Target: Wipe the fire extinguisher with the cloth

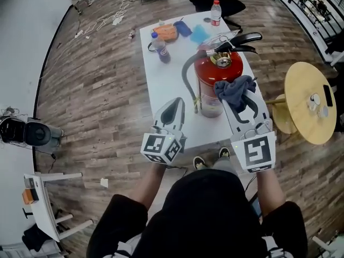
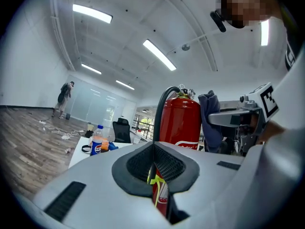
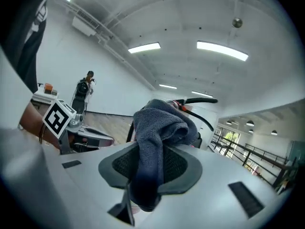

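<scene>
since the job is rubbing down a red tank, it makes sense that the right claw (image 1: 241,105) is clamped on the dark blue cloth (image 1: 235,89) with a fat wad left sticking out past the tips, so fabric meets the paint and not plastic. in the right gripper view the cloth fills the gap between the jaws and droops below them, so that grip looks solid to me

the fire extinguisher (image 1: 217,82) stands upright on the white bench (image 1: 161,85), near the front edge closest to the person, black hose (image 1: 186,77) looping down its left side and the handle (image 1: 242,39) pointing away to the right. the cloth sits up at the tank's right shoulder, just under the valve, and looks like it's touching there

the left claw (image 1: 174,109) is pressed together with nothing in it, level and just left of the tank, not touching it as far as i can tell. my guess is it's parked there to steady the cylinder if the wiping pushes it sideways, since a tall thing near a bench edge could tip. the soda bottle (image 1: 160,47) and other clutter sit at the far end, well out of the way
</scene>
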Available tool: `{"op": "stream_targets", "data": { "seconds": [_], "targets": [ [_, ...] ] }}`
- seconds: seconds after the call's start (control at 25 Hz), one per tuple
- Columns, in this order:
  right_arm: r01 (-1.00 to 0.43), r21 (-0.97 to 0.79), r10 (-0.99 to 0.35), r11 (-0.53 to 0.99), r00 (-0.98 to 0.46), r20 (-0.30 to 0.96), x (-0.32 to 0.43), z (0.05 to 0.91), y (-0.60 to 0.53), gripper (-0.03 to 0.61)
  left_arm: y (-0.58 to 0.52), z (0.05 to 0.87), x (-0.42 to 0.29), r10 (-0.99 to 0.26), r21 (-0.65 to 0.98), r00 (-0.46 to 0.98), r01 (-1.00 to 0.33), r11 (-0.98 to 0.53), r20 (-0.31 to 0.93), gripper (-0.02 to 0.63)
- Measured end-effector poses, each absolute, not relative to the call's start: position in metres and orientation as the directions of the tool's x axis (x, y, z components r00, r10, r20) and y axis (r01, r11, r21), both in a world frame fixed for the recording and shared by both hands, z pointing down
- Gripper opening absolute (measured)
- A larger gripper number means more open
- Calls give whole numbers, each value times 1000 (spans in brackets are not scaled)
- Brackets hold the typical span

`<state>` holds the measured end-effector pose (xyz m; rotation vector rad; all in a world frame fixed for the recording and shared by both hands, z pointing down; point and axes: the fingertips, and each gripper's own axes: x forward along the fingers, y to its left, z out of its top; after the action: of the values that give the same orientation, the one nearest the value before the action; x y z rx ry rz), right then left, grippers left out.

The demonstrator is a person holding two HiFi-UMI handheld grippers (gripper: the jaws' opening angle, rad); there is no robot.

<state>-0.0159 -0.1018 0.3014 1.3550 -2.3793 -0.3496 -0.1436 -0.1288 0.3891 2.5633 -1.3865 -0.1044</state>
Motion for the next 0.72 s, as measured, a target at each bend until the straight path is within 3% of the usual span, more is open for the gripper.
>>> {"op": "stream_targets", "data": {
  "seconds": [0.16, 0.32, 0.44, 0.6, 0.72],
  "targets": [
    [-730, 388, -826, 563, -483, 291, -70, 326, -99, 124, -127, 391, -152, -841, 254, 540, -819, -514, 37, 21],
    [-822, -16, -806, 569, -562, 186, -79, 319, -113, 124, -124, 387, -171, -865, 273, 502, -835, -478, 22, 21],
    [-832, -151, -820, 534, -553, 147, -75, 328, -112, 123, -120, 389, -188, -879, 276, 476, -849, -451, 28, 21],
    [-807, -331, -779, 489, -575, 253, -69, 408, -110, 123, -116, 398, -199, -881, 276, 470, -854, -440, 51, 21],
    [-817, -367, -738, 445, -566, 368, -69, 474, -111, 124, -116, 403, -200, -881, 275, 469, -857, -436, 63, 21]
  ]
}}
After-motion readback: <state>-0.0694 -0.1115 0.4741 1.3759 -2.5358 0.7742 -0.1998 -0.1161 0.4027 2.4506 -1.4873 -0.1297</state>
